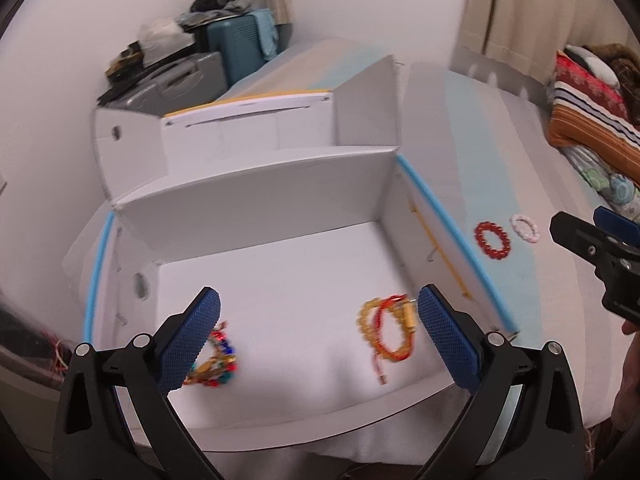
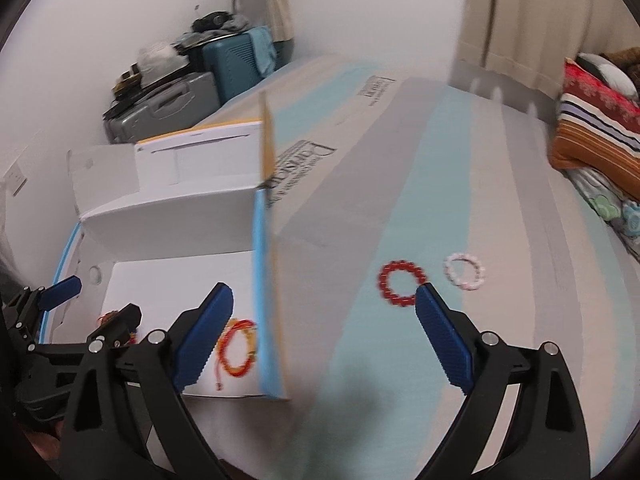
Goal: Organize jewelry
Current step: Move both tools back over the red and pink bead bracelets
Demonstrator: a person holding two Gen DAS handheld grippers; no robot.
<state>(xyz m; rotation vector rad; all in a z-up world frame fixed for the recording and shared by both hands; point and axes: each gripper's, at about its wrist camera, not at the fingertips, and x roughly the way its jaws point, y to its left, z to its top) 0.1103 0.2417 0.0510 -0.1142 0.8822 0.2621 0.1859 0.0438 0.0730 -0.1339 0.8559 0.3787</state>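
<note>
While flat, red bracelet (image 2: 403, 283), pink bracelet (image 2: 465, 271) beside

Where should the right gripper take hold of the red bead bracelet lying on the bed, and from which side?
Probably from above, pinching one arc of the red bead bracelet: it lies flat as an open ring on the bedsheet, so one finger can drop inside the loop and one outside. The near arc, facing the open right gripper, looks easiest.
</note>
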